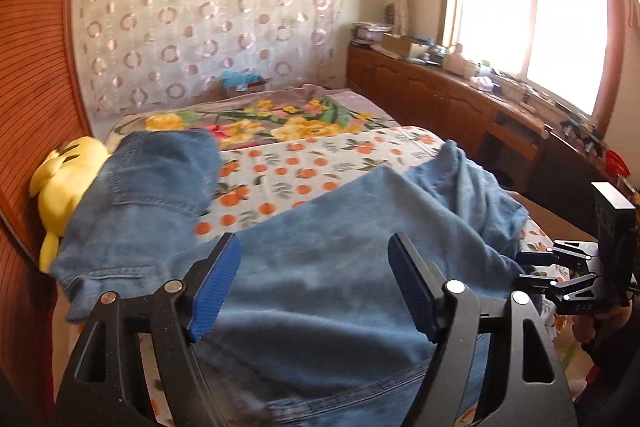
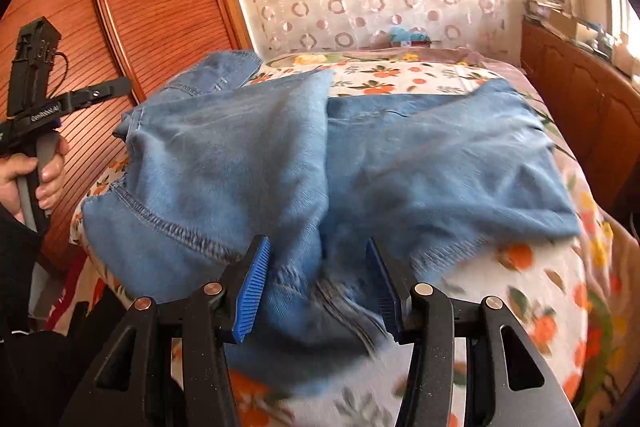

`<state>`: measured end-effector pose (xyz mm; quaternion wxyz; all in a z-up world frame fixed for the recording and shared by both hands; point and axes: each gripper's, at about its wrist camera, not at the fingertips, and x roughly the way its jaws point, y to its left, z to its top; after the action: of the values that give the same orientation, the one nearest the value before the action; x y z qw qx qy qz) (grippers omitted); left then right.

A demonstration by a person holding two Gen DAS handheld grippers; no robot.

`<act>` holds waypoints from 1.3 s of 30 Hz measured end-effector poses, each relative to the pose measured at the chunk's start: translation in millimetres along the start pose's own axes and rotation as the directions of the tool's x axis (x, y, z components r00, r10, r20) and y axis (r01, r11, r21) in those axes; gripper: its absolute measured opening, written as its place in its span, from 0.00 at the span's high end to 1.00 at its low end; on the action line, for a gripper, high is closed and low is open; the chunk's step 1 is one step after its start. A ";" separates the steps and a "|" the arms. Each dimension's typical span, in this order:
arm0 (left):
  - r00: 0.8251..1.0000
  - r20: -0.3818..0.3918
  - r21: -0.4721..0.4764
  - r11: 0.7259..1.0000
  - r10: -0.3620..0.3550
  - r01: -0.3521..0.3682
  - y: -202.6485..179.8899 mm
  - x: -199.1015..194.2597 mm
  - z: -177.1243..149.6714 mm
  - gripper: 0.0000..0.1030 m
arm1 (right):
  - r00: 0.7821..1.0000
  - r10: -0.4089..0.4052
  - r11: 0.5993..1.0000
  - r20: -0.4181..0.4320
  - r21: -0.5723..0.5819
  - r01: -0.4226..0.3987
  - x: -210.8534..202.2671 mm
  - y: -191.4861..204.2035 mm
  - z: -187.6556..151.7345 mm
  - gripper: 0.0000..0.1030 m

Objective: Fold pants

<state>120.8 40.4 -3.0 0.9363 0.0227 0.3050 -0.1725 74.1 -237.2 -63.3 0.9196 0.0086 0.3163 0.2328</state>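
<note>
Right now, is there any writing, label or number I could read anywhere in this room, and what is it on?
"DAS": raised letters on the black body of the right gripper, seen from the left wrist camera.
White lettering on the black bar of the left gripper, seen from the right wrist camera: too small to read.
Markings on its black top block: blurred, unreadable.
The jeans and bedsheet show no writing.
</note>
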 end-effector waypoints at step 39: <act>0.991 -0.123 0.058 0.996 -0.059 0.066 -52.5 76.9 -41.2 0.25 | 0.990 -0.139 0.955 0.016 0.267 0.130 -13.8 -80.2 12.5 0.96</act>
<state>137.9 -26.6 -77.7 0.9091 0.0527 0.3564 -0.2094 105.8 -313.1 -58.4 0.9292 0.1139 0.3285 0.1252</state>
